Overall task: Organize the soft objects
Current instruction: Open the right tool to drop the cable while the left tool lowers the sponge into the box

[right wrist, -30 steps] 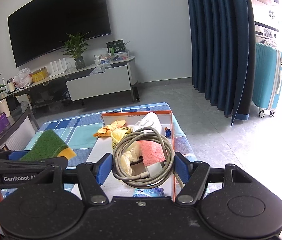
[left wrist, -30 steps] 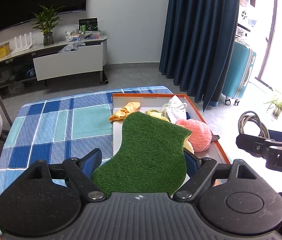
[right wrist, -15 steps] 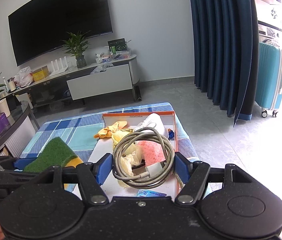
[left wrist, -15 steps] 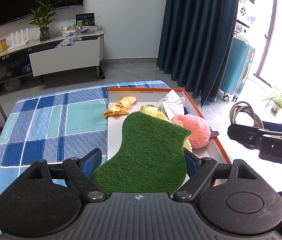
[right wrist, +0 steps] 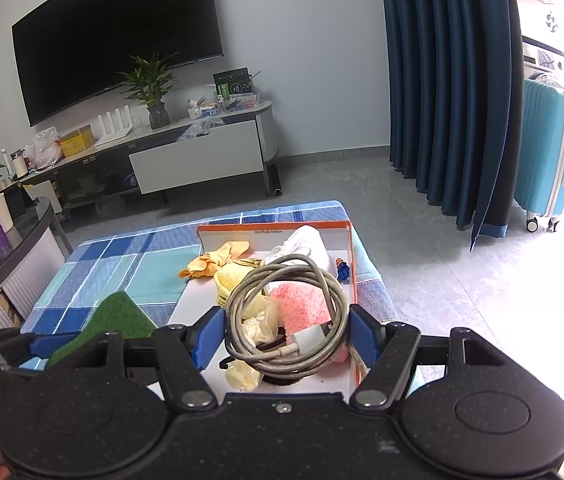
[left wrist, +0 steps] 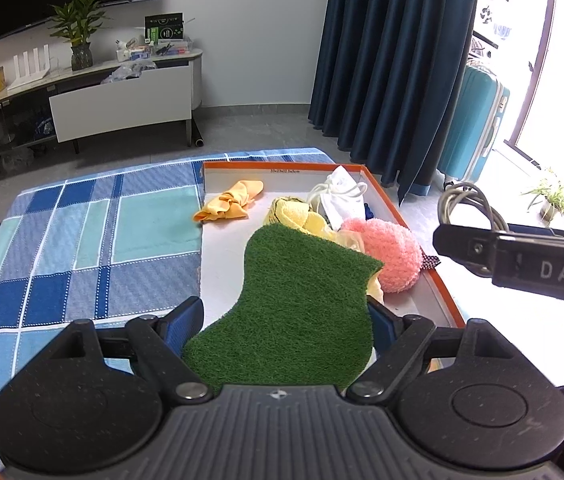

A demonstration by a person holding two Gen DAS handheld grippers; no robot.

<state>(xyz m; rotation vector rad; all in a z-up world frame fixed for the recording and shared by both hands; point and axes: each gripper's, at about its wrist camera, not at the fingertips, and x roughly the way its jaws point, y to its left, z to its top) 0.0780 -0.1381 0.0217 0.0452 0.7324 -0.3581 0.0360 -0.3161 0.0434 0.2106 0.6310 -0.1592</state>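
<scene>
My left gripper point(left wrist: 282, 316) pinches a green, wavy-edged scouring pad with a grass-like nap point(left wrist: 287, 312) between its blue pads, held above the near end of the shallow orange-rimmed white box point(left wrist: 437, 292). My right gripper point(right wrist: 285, 332) grips a coiled grey cable with a white plug point(right wrist: 287, 320) across the coil's width, also over the box's near end.

Against a second ago, the left view has swung slightly: the box now sits more centred under the pad and the right gripper's body looms larger at the right edge. In the right view the pad has slid lower toward the bottom left corner.

The box lies at the right edge of the blue-and-teal checked tablecloth point(left wrist: 82, 240). Inside it: a crumpled orange cloth point(left wrist: 230, 202) spilling over the left rim, a yellow towel point(left wrist: 301, 216), a white drawstring pouch point(left wrist: 341, 198) near the far right corner, and a fluffy pink puff point(left wrist: 391, 254) by the right rim. These crowd the box's middle and right, directly beyond the pad.
</scene>
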